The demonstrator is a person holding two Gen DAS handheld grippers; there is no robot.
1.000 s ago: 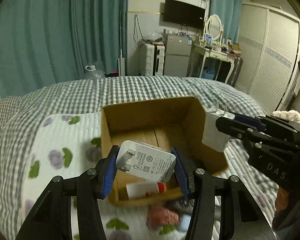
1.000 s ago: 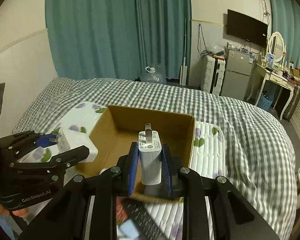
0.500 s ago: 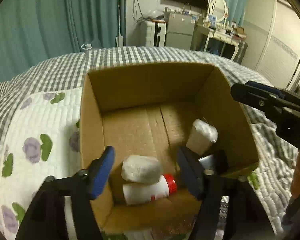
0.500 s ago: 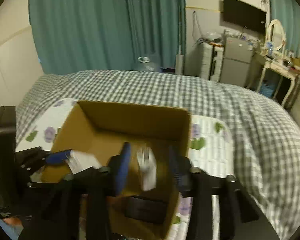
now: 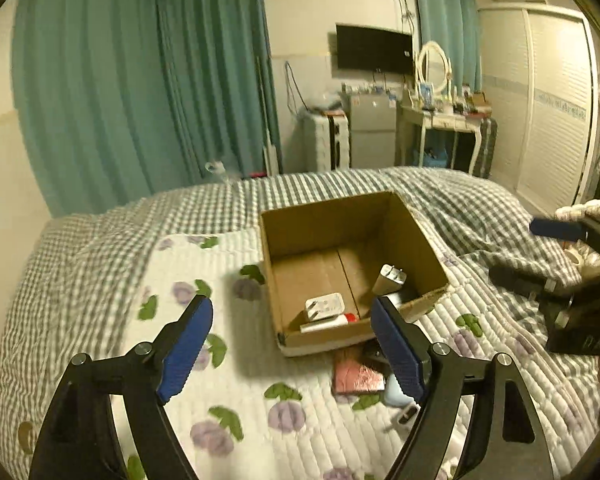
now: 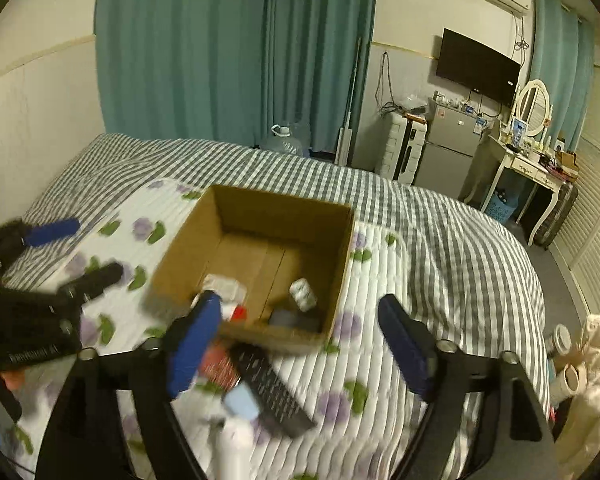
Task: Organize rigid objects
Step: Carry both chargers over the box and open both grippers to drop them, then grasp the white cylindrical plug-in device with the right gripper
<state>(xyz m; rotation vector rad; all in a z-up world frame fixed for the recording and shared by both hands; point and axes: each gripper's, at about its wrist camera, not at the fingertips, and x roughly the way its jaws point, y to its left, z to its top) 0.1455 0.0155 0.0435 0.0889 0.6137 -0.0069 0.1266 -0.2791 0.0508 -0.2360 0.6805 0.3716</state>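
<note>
An open cardboard box [image 5: 296,216] [image 6: 332,256] sits on the bed. Inside lie a flat white charger [image 5: 325,306] [image 6: 225,285], a second white charger [image 5: 389,278] [image 6: 304,294] leaning near the right wall, a white tube with a red cap [image 5: 327,322] and a dark item [image 6: 294,319]. My left gripper [image 5: 296,344] is open and empty, above the quilt in front of the box. My right gripper [image 6: 300,344] is open and empty, in front of the box. In front of the box lie a black remote [image 6: 270,388], a pink packet [image 5: 358,374] and a light blue item [image 6: 242,402].
A white quilt with purple flowers [image 5: 204,304] lies over a grey checked blanket [image 6: 452,232]. Teal curtains, a small fridge [image 6: 446,148], a dressing table [image 6: 528,164] and a wardrobe stand behind the bed. A cream cloth [image 6: 596,380] lies at the right.
Both grippers let go of their chargers, which now lie in the box. Both grippers have opened wide and pulled back and up from the box.
</note>
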